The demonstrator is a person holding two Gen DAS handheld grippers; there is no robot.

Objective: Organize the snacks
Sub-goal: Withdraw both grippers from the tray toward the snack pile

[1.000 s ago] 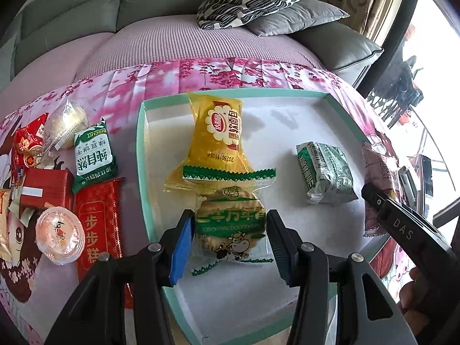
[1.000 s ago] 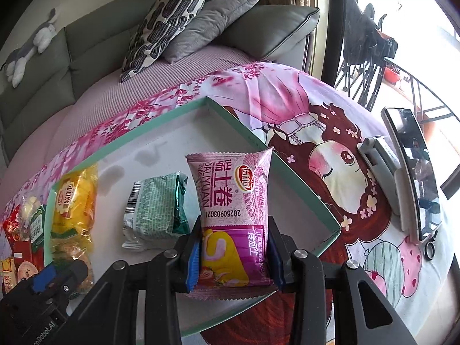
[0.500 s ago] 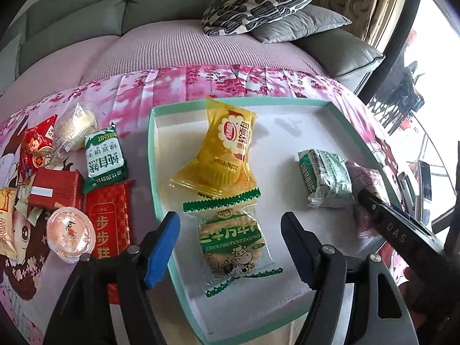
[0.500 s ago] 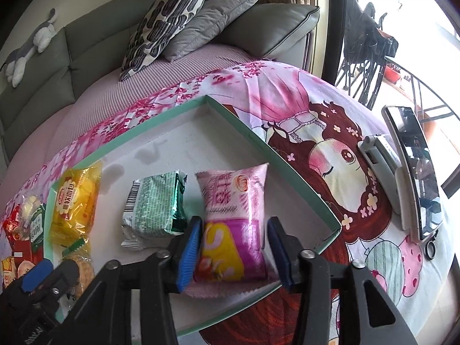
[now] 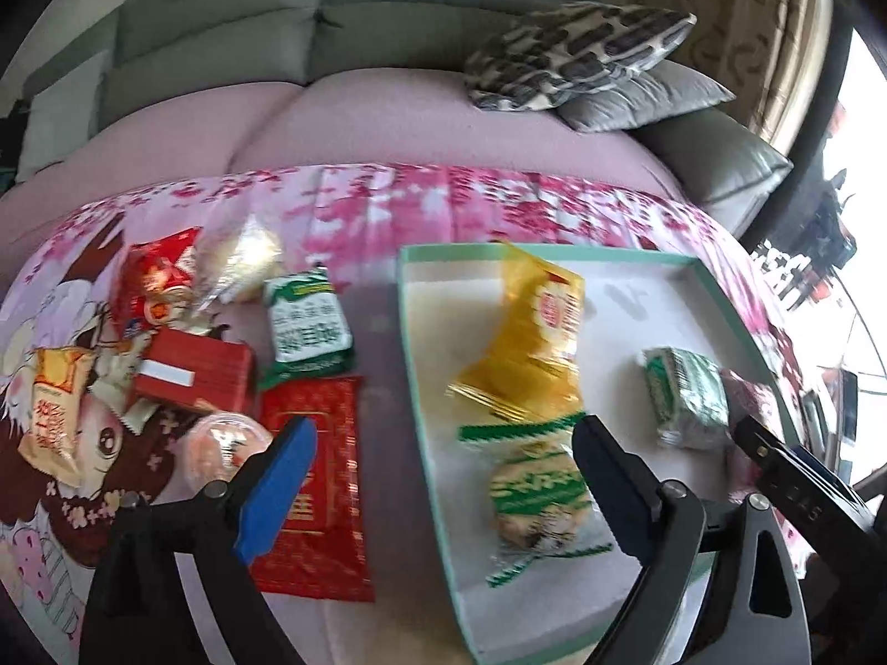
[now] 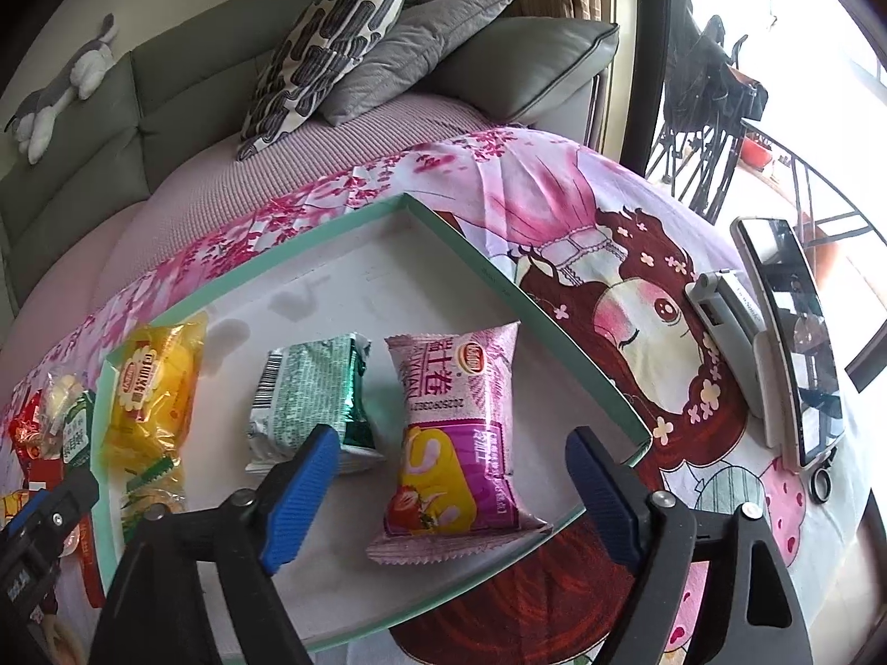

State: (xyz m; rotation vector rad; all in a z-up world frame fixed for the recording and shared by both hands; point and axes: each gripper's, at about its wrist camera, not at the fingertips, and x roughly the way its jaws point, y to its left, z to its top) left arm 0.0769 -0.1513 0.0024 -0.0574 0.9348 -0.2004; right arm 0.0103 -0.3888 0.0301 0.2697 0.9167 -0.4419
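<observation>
Four snack packets (image 6: 453, 432) in the tray (image 6: 582, 366), more snacks (image 5: 310, 476) left of it, phone (image 6: 793, 338) to its right

A pink cartoon-print cloth (image 6: 582, 210) covers the surface, and directly on it lie a shallow mint-rimmed tray (image 5: 715, 282), a red packet (image 5: 327, 476), a green biscuit pack (image 5: 307, 321), a red box (image 5: 194, 374), a jelly cup (image 5: 222, 443) and a phone on its stand (image 6: 787, 332).
</observation>
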